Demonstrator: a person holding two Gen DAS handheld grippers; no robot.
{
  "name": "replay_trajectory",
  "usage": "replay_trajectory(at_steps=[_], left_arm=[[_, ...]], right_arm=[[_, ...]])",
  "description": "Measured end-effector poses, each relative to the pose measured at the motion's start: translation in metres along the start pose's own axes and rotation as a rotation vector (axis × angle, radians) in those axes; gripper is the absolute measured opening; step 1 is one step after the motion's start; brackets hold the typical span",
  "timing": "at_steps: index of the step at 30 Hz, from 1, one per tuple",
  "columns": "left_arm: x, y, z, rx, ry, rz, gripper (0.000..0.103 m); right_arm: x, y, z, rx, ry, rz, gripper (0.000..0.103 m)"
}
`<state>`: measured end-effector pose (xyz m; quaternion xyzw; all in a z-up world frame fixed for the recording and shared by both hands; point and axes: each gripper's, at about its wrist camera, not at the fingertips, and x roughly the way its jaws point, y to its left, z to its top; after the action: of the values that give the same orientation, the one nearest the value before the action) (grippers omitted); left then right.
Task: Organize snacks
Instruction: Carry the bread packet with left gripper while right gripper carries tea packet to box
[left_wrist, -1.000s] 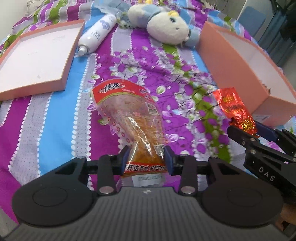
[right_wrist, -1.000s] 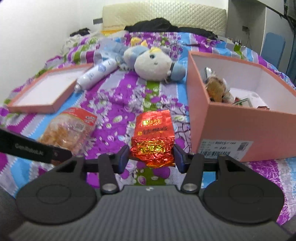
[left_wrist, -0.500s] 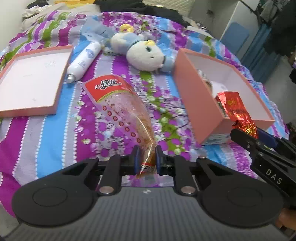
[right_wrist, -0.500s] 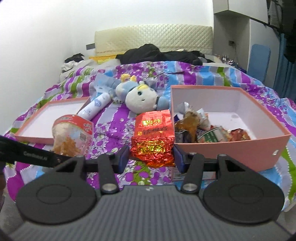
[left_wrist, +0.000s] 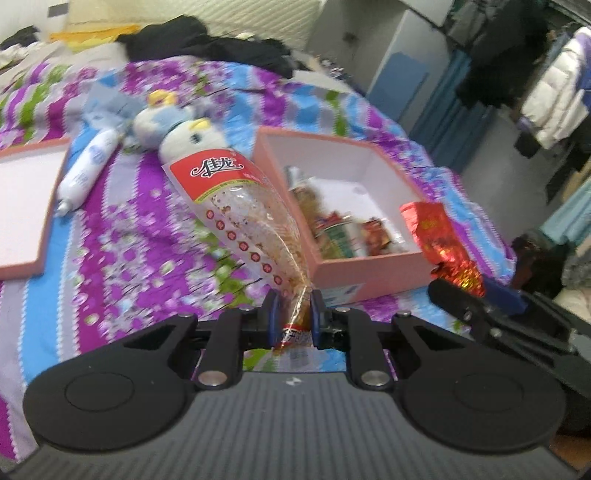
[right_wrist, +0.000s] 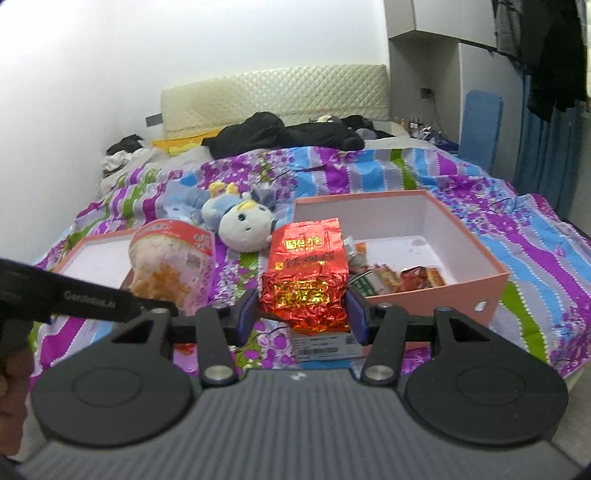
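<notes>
Both packets are now lifted off the bedspread (left_wrist: 122, 236): left gripper (left_wrist: 292, 320) pinches the clear snack bag (left_wrist: 240, 206), right gripper (right_wrist: 303, 317) clamps the red foil packet (right_wrist: 304, 273) before the pink box (right_wrist: 443, 236).

Bed (right_wrist: 461, 177), floral striped cover: pink box (right_wrist: 461, 291), lid (left_wrist: 22, 206), plush toy (right_wrist: 243, 229), white bottle (left_wrist: 88, 170), dark clothes (right_wrist: 280, 133).

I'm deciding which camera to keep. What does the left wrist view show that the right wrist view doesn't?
Only the left wrist view: the white tube beside the lid, and hanging coats.
Only the right wrist view: the padded headboard.
Both: the pink box with snacks inside, the plush toy, the left gripper pinching the clear snack bag, and the right gripper holding the red foil pack.
</notes>
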<state>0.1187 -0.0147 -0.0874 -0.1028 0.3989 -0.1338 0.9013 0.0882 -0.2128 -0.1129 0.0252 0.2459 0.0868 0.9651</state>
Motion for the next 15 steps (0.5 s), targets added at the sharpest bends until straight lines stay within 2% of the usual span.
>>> replay_trajectory(at_steps=[7, 15], left_arm=[[0.026, -0.031, 0.032, 0.045, -0.02, -0.08, 0.02], [0.091, -0.04, 0.076, 0.047, 0.019, -0.112, 0.02]], right_arm=[[0.015, -0.029, 0.011, -0.008, -0.011, -0.059, 0.054], [0.062, -0.057, 0.03, 0.015, 0.007, -0.091, 0.054]])
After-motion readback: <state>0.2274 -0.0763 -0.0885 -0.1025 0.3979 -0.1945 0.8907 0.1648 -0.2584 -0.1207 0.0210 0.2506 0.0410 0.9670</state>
